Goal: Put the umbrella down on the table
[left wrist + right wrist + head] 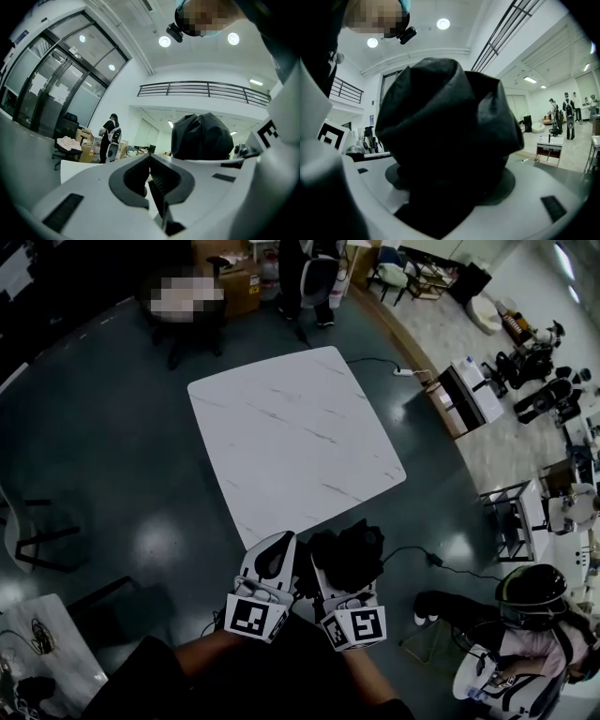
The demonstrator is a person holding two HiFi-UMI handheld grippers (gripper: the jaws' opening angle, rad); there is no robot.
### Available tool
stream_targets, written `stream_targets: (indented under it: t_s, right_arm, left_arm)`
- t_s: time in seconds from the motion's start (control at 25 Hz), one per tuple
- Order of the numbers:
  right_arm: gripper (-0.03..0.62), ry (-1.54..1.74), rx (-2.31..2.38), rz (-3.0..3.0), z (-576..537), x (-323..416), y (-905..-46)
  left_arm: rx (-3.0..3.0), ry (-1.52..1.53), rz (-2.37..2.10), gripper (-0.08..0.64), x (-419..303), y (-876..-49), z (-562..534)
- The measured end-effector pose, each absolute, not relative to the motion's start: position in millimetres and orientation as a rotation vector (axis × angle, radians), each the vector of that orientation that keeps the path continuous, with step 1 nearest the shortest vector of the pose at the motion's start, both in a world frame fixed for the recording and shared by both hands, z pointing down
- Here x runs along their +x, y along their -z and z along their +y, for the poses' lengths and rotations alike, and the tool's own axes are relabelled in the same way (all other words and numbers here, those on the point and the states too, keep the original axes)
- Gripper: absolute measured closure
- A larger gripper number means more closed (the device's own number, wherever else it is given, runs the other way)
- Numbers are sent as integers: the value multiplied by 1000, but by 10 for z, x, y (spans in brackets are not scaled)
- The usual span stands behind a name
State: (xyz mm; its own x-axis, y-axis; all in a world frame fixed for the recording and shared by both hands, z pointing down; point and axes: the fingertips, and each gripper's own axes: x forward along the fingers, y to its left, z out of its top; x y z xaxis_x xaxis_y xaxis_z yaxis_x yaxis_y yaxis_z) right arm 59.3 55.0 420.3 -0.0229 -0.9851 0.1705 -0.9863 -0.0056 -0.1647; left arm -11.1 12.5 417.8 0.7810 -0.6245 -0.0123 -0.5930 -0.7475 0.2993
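Leftmost of the pair, low in the head view, the left gripper (279,542) is seen w/ its jaws brought together at the tips and nothing caught between them. It is carried alongside as a spare, prob. ready to steady the load if needed, not to bear it. Just beside it, to the right, the right gripper (345,589) is clamped on the umbrella (349,554), a folded black bundle. The jaws are spread wide because the bunched fabric is bulky, and the dark mass fills most of the right gripper view. The umbrella is thus held in the air at the near edge of the table (295,442), over the dark floor, not yet above the white marble top. Both grippers are pointed approx. level toward the table, which suits a carry, not a drop.

Judged from this, the step in hand is the approach; the set-down is not yet begun. Further right, a seated person (525,634) is visible near the floor edge, well apart from the table, so no obstruction is expected there.
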Motion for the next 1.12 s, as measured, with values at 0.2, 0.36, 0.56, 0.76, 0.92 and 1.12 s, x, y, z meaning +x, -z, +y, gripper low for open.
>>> stream_targets:
  t_s: [0.2, 0.36, 0.56, 0.76, 0.92, 1.12]
  right_arm:
    - [259, -412, 2199, -2198, 153, 589, -4192]
    - [259, -443, 2205, -2180, -61, 671, -4292]
    - [259, -488, 2193, -2188, -256, 737, -4418]
    - [259, -552, 2138, -2235, -485, 806, -4562]
    - [259, -583, 2051, -2303, -780, 923, -4678]
    - [259, -667, 1901, -2347, -1194, 1081, -4956]
  left_arm:
    - [2695, 149, -915, 543, -108, -4193, -291]
    - [2705, 156, -922, 543, -75, -4211, -567]
    - [2681, 136, -974, 543, -109, -4352, -749]
    - [2646, 104, -1042, 543, -101, -4475, -940]
    - [2622, 102, -1147, 543, -55, -4517, -1215]
    - [2554, 28, -1234, 543, 127, -4638, -1551]
